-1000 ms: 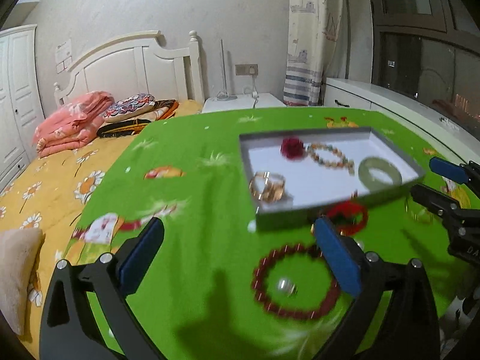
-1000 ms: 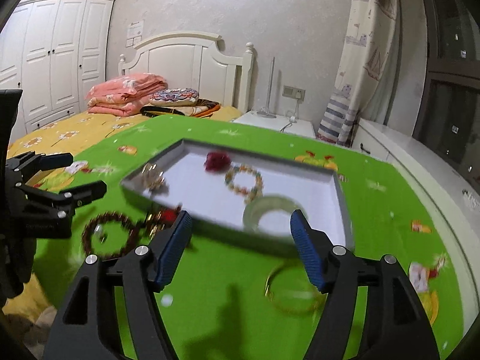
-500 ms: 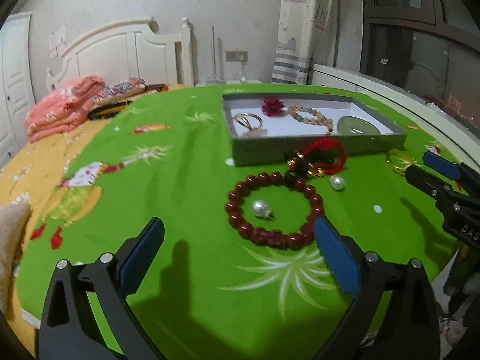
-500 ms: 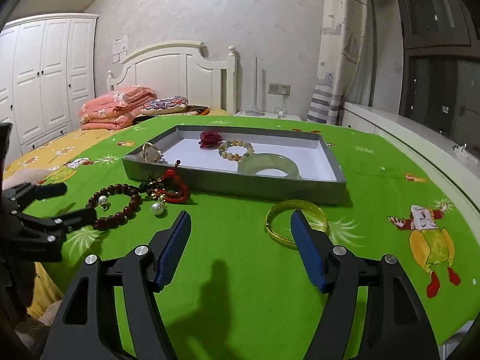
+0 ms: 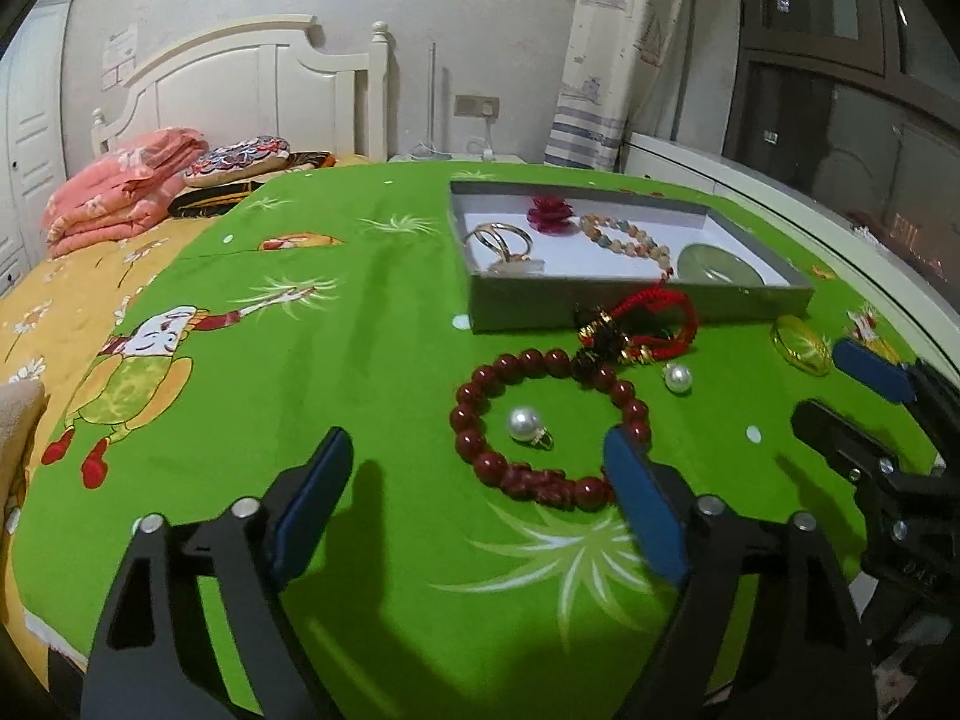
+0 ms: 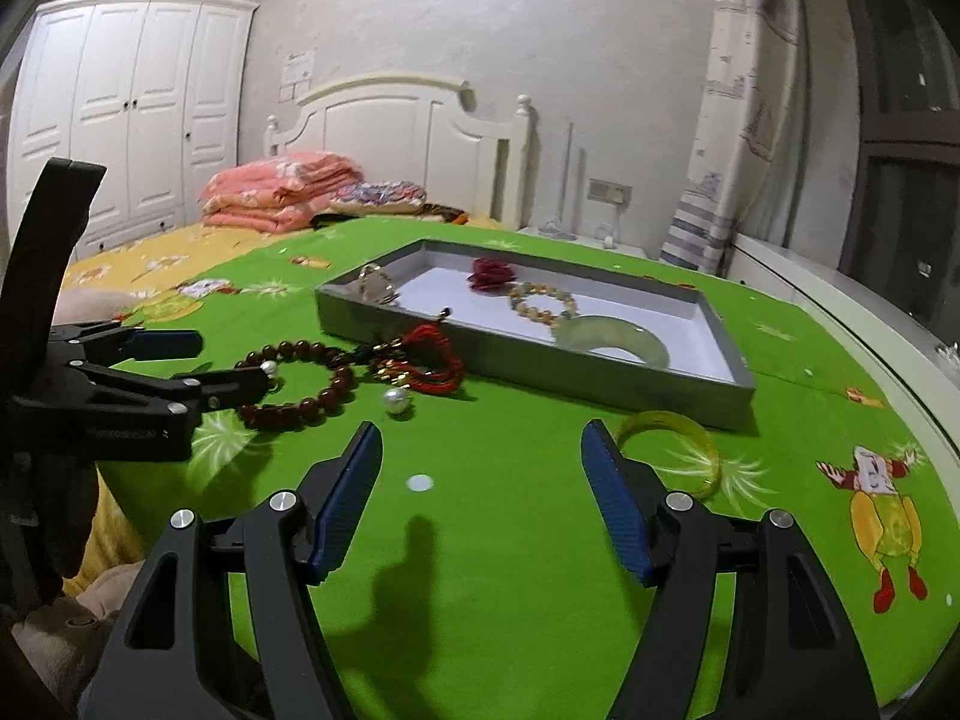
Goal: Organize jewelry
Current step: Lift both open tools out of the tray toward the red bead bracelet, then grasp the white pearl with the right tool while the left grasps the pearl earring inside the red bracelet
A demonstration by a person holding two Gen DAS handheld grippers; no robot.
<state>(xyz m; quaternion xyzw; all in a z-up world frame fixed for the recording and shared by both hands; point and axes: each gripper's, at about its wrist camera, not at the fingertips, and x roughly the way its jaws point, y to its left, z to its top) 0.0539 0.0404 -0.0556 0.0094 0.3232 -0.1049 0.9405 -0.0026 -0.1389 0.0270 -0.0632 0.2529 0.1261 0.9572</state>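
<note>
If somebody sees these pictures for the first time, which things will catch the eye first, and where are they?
First comes the bright green cartoon cloth that covers the table. On it, toward the far side, stands a grey tray holding several pieces of jewelry. In front of the tray lie a dark red bead bracelet ringing a pearl, and a yellow bangle just beyond the open right gripper.

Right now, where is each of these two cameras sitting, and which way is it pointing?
Left wrist: on the left gripper, facing the red bead bracelet and grey tray; own open fingers show, right gripper at right edge.
Right wrist: on the right gripper, facing the green cloth and yellow bangle; own open fingers show, left gripper at left edge.
Shared: tray, bracelet, bangle, bed.
</note>
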